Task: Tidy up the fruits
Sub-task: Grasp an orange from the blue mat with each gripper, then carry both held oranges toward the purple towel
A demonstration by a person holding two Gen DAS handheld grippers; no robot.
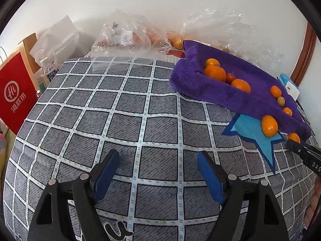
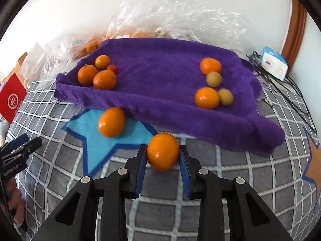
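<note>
On a tabletop [image 1: 124, 120] covered by a grey cloth with a white grid, a purple towel [image 2: 160, 84] lay spread toward the far side, its near edge rumpled and hanging over part of a light blue star-shaped mat [image 2: 94, 140].

The right gripper [image 2: 163, 154] hovered just in front of the towel's near edge, its jaws pinching an orange [image 2: 163, 151] from both sides. A second orange [image 2: 111, 122] sat on the blue star, touching the towel's edge.

On the towel's left part, three oranges [image 2: 104, 79] clustered with a small red fruit [image 2: 112, 68]. On its right part, well apart from that cluster, sat two more oranges [image 2: 207, 97] and two yellow-green fruits [image 2: 214, 79]. The broad middle of the towel between the two groups lay bare.

The left gripper [image 1: 158, 172] hung over the grid cloth to the left of the star, its jaws spread wide with nothing between them. A wide stretch of uncovered cloth lay ahead of it, reaching to the crumpled clear plastic bags [image 1: 128, 40] against the white wall at the far edge.

A red paper bag [image 1: 16, 94] stood off the tabletop's left edge. A white and blue box [image 2: 273, 63] and black cables [image 2: 291, 92] lay at the far right, beside a wooden door frame [image 2: 295, 30].
</note>
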